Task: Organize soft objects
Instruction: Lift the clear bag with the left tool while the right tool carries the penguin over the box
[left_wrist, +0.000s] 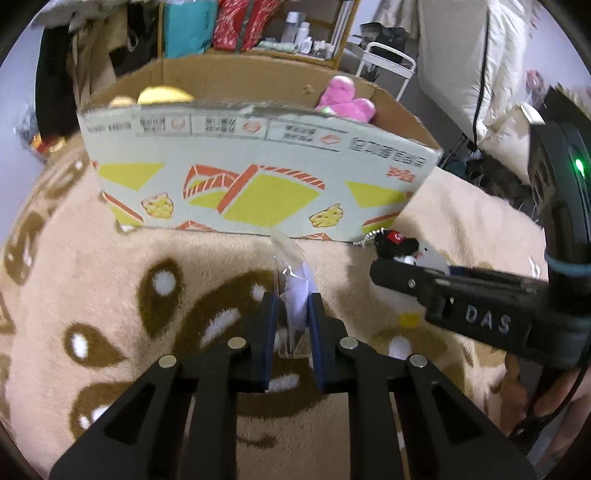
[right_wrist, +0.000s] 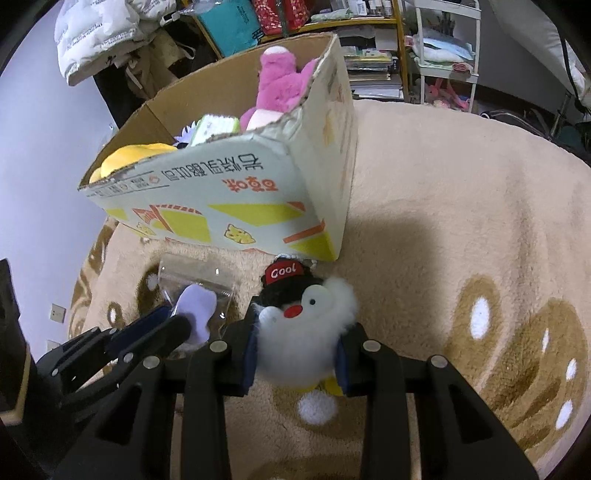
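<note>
My left gripper (left_wrist: 291, 306) is shut on a clear plastic bag holding a small lilac soft toy (left_wrist: 297, 291), just above the beige rug; the toy also shows in the right wrist view (right_wrist: 195, 308). My right gripper (right_wrist: 295, 332) is shut on a white fluffy penguin plush (right_wrist: 306, 328) with a black "Cool" cap, seen at the right in the left wrist view (left_wrist: 402, 251). An open cardboard box (left_wrist: 258, 177) stands straight ahead, holding a pink plush (left_wrist: 345, 99) and a yellow plush (left_wrist: 164, 95).
The fluffy beige rug (right_wrist: 461, 206) with brown patterns covers the floor. Behind the box (right_wrist: 236, 192) stand cluttered shelves (right_wrist: 373, 48), a white rack (right_wrist: 447, 51) and hanging coats (right_wrist: 99, 33). A white cart (left_wrist: 391, 62) stands behind the box in the left wrist view.
</note>
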